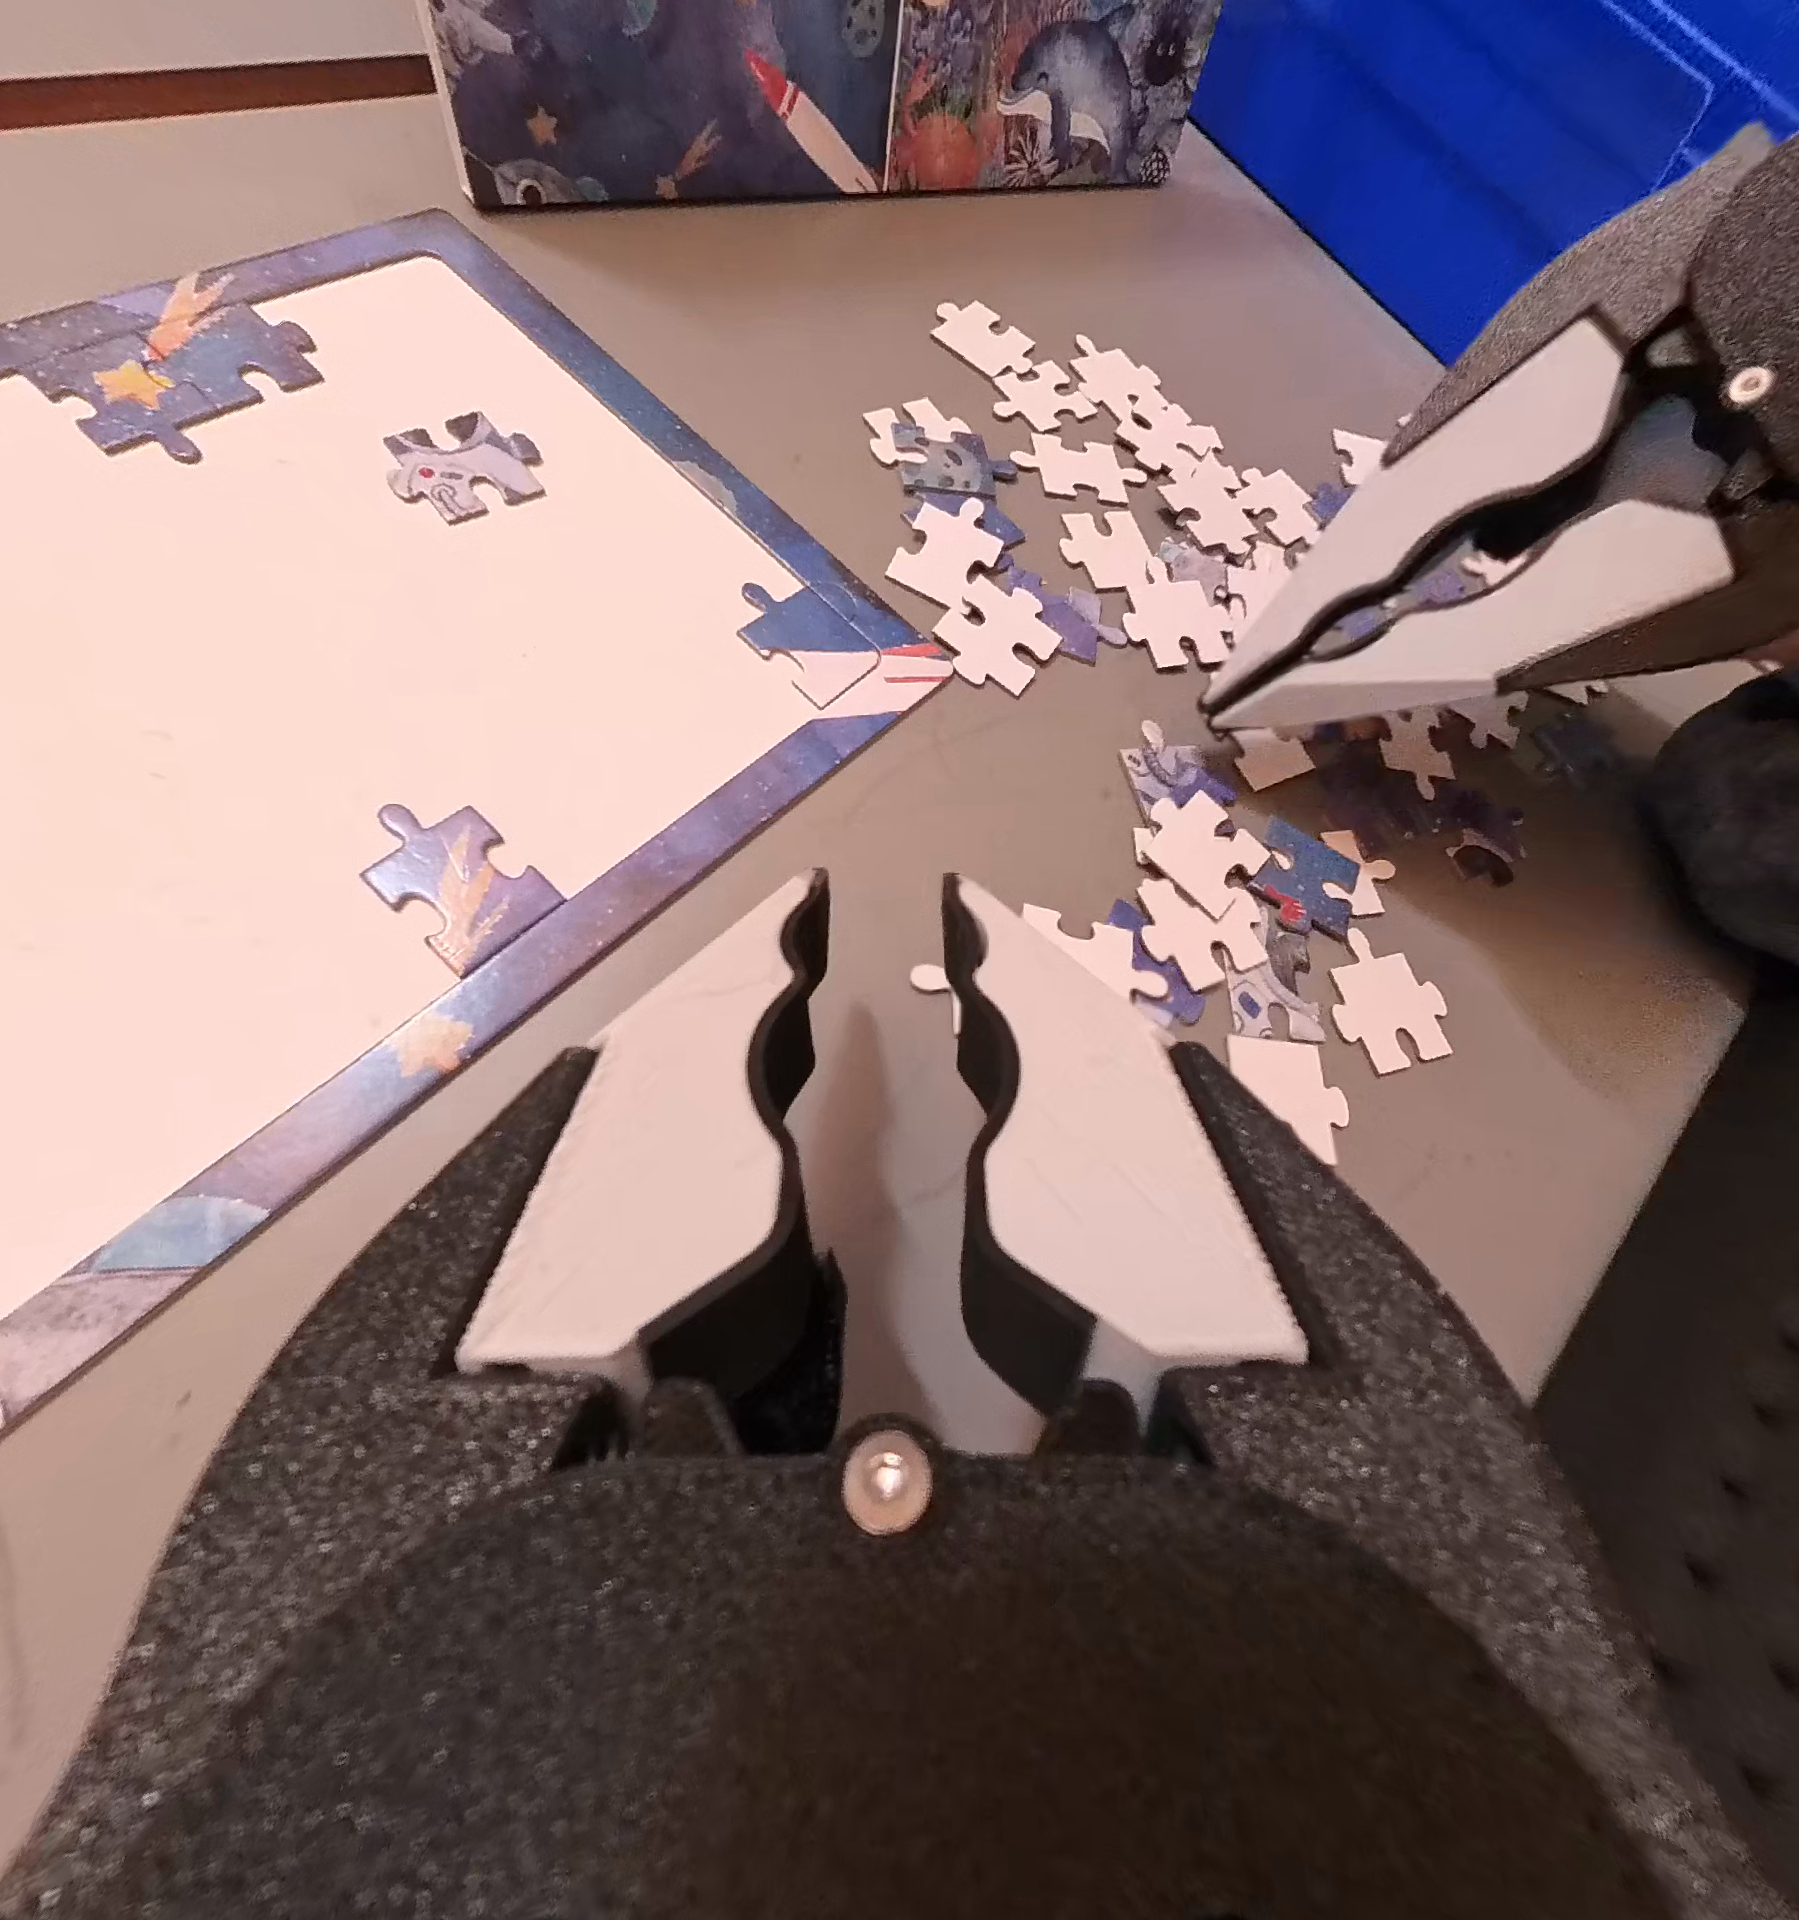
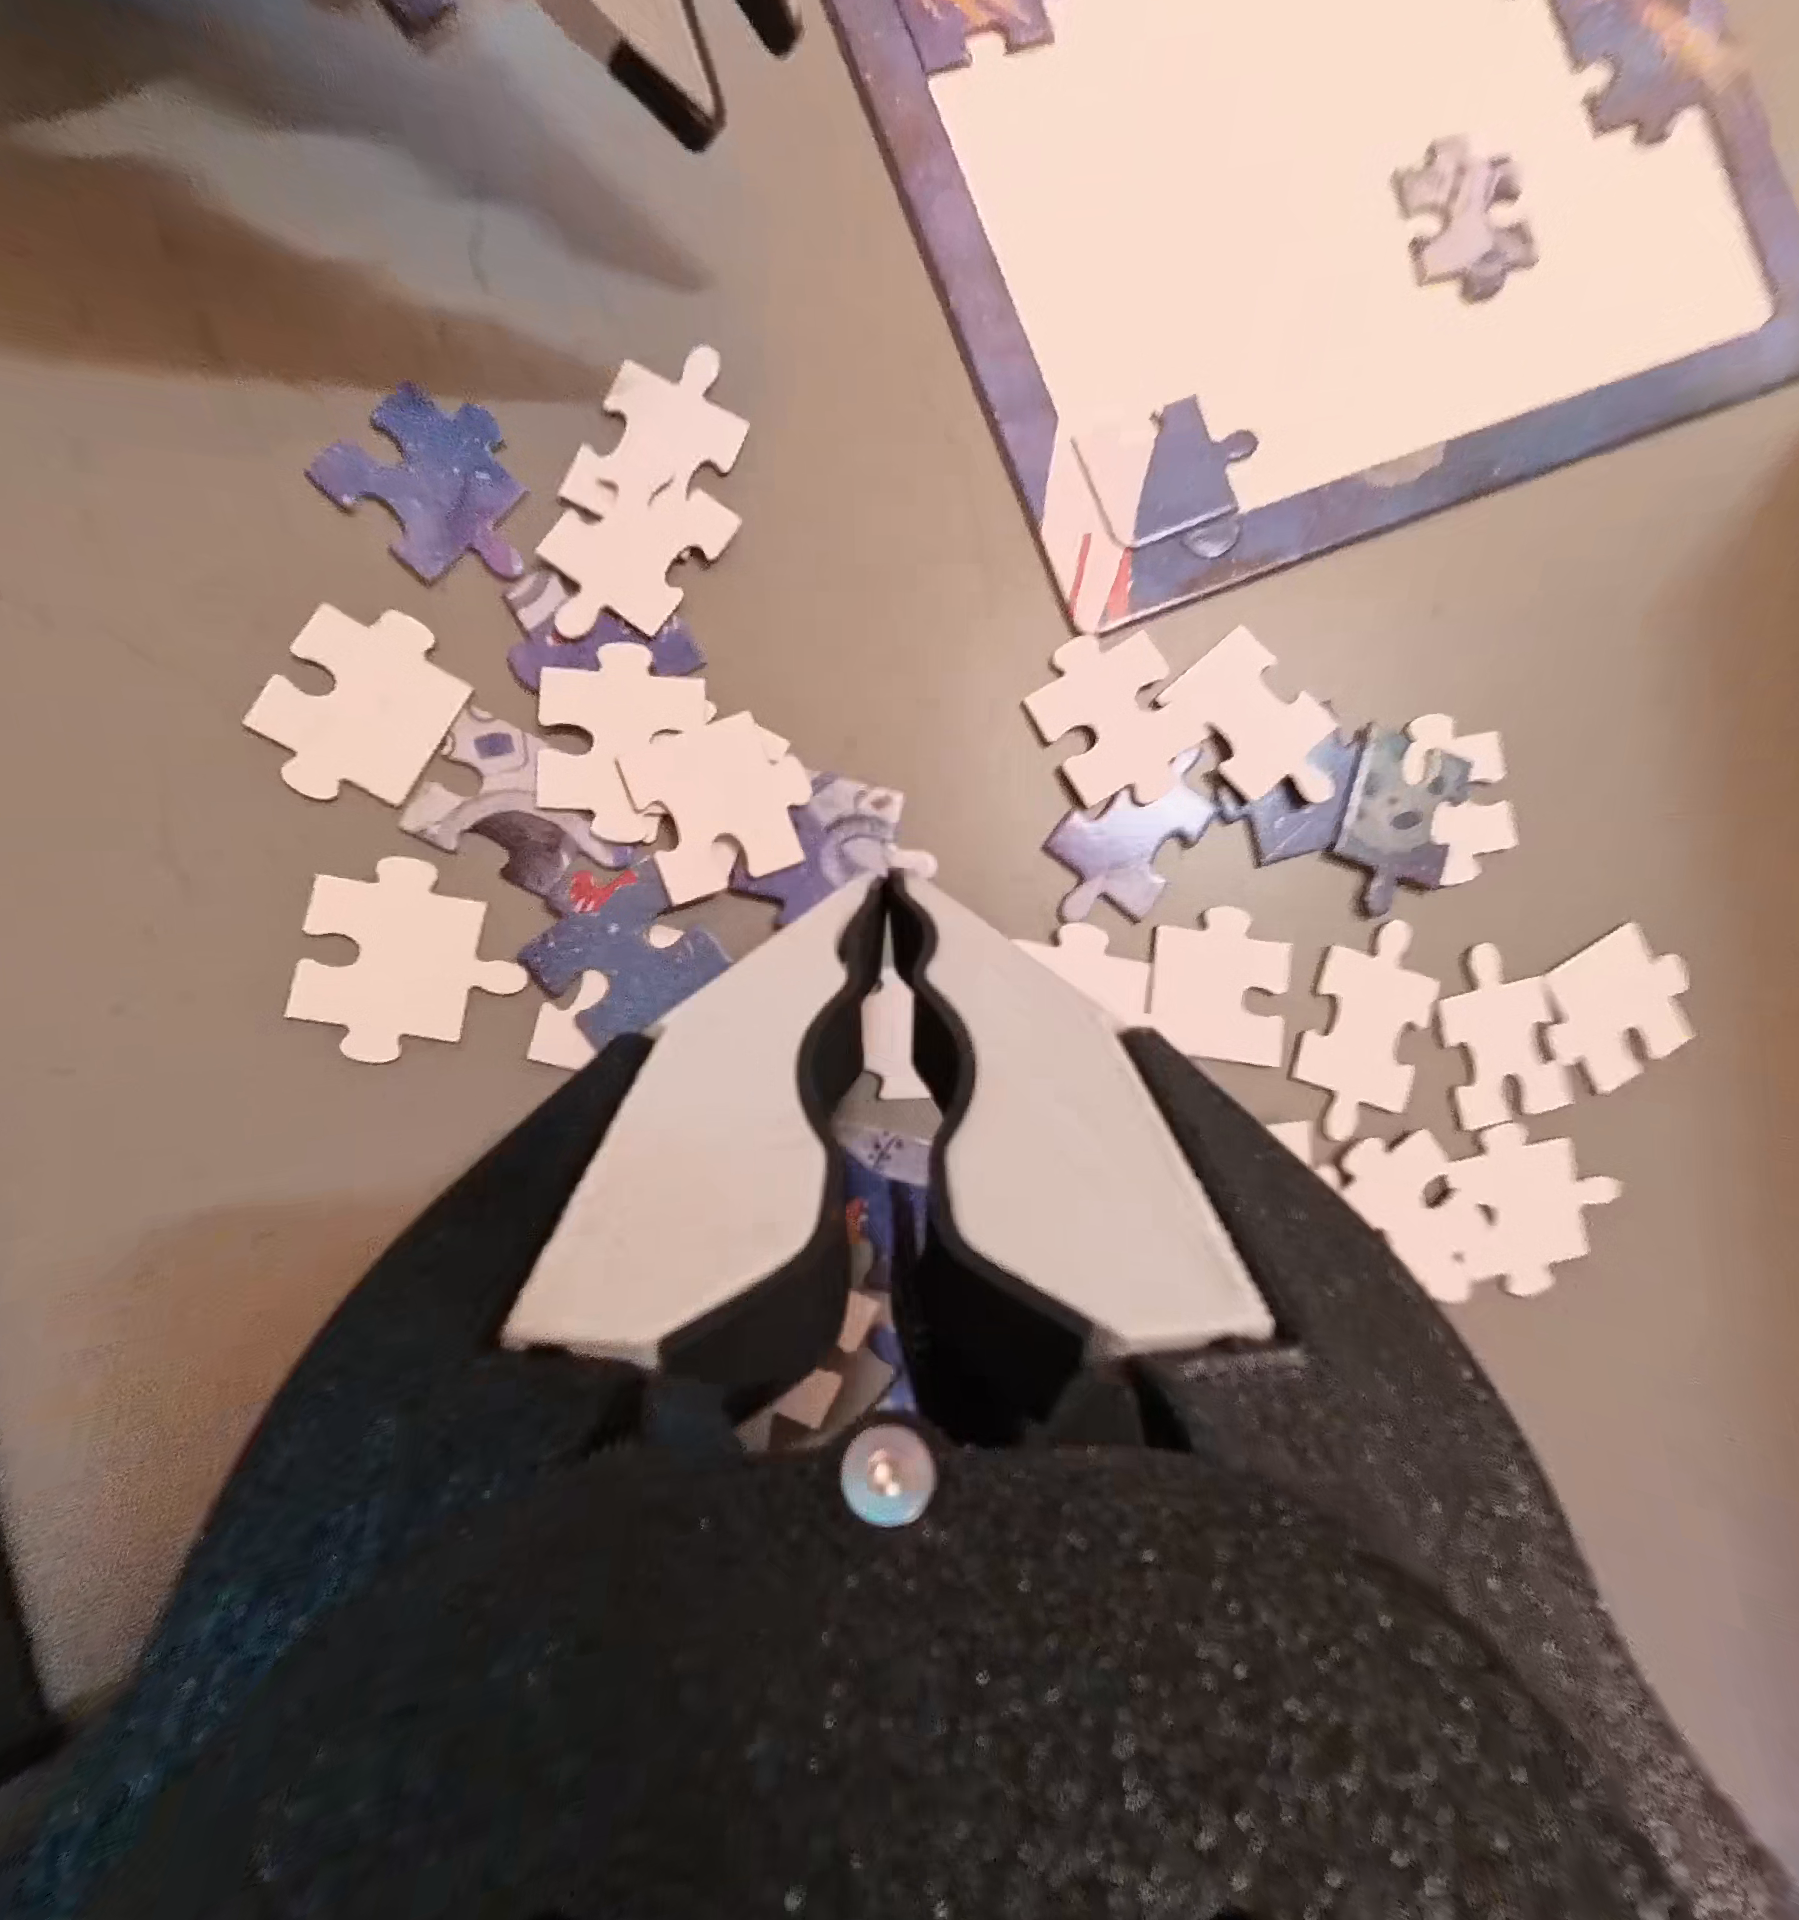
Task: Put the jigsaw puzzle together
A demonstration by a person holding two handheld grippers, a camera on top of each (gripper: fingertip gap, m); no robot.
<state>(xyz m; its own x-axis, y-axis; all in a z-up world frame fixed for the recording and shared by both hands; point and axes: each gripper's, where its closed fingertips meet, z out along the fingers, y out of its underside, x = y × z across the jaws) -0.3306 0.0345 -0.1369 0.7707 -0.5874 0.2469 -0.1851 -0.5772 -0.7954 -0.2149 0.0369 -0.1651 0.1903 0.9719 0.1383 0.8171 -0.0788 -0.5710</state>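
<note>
The puzzle tray (image 1: 666, 831) has a blue border and a white bed; it also shows in the right wrist view (image 2: 978, 364). A few blue pieces sit in it: at the far edge (image 1: 178, 374), the corner (image 1: 833, 644) and the near edge (image 1: 459, 883). One grey-blue piece (image 1: 464, 473) lies loose on the bed. Loose pieces (image 1: 1134, 499), mostly white side up, are scattered right of the tray. My left gripper (image 1: 884, 894) is open and empty over the bare table. My right gripper (image 2: 890, 883) is shut on a white-backed piece (image 1: 1274, 753) at the pile.
The puzzle box (image 1: 822, 94) stands behind the tray, with a blue bin (image 1: 1446, 156) to its right. A black mat (image 1: 1705, 1351) and a dark sleeve (image 1: 1757, 810) lie at the right. My left gripper's fingers (image 2: 666, 94) show at the top of the right wrist view. The left gripper's tips are roughly 12 cm from the right gripper's.
</note>
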